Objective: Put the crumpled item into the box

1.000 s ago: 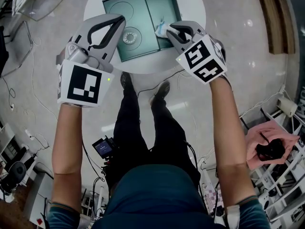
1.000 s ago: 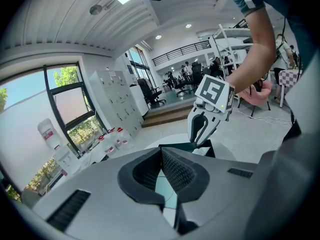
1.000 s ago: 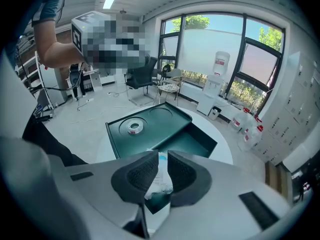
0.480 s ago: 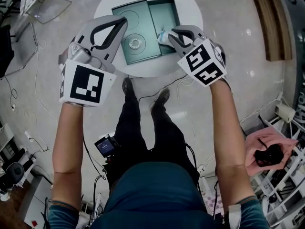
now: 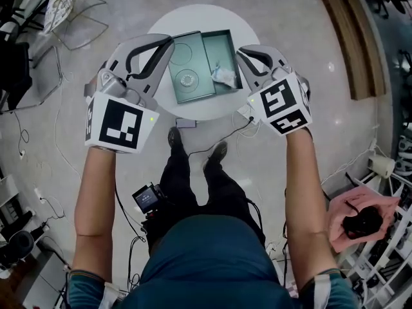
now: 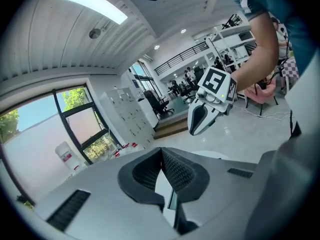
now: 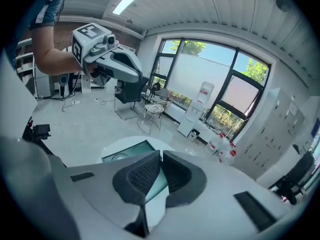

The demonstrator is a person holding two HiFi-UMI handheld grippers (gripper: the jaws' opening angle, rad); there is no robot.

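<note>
**Crumpled item** [image 5: 224,74]. Pale, wadded scrap. It lies loose on the floor of the box [image 5: 222,49], toward the box's 5 o'clock corner, and neither gripper touches it. Judged from how it lies, the placing is done.

**Box.** Green and shallow, standing open. It holds the crumpled item and nothing else that shows.

**Lid** [image 5: 183,49]. Lies flat at the box's 9 o'clock side, touching it. A round disc [image 5: 187,79] sits in its lower half.

**Tabletop** [image 5: 193,18]. White and round, at the person's 12 o'clock. It carries the box and lid, which sit toward its 6 o'clock edge.

**Right gripper** [image 5: 248,55]. Held above the tabletop at the box's 3 o'clock. It is clenched pad to pad, with nothing between the jaws.

**Left gripper** [image 5: 164,44]. Held at the lid's 9 o'clock. It is likewise clenched on nothing.

**Hazards (judgement).**
- The item looks light and may spring open and rise over the low wall beside it.
- A gripper swung low could clip that wall or the lid. That could slide the box toward the tabletop's near edge or flick the item out.
- If the lid is closed, the scrap could get pinched at the rim.
</note>
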